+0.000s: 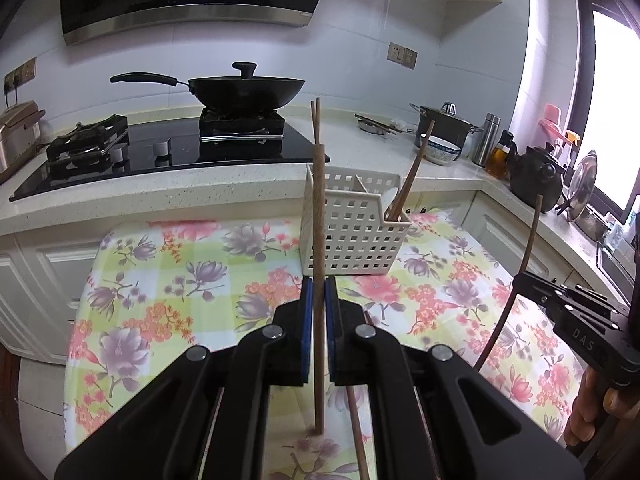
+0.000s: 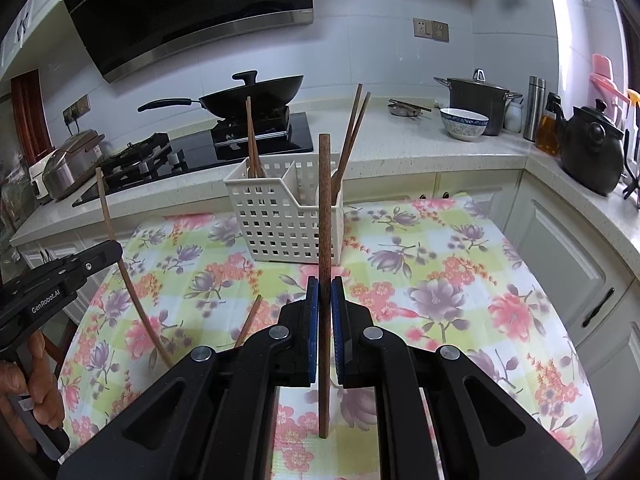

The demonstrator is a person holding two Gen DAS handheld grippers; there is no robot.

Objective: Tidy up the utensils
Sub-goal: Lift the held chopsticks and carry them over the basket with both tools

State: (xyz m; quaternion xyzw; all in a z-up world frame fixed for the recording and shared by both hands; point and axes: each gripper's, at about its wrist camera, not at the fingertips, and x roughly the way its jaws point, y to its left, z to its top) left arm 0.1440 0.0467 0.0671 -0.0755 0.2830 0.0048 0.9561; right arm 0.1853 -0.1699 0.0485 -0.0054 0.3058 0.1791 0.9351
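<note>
A kitchen table under a glossy floral cloth [image 2: 440,272]. Each gripper pinches one slim brown wooden chopstick upright, ready to drop in: left gripper [image 1: 319,292] on chopstick [image 1: 318,208], right gripper [image 2: 325,292] on chopstick [image 2: 325,200]. Just ahead, a white perforated plastic basket [image 2: 280,224] holds more.
</note>
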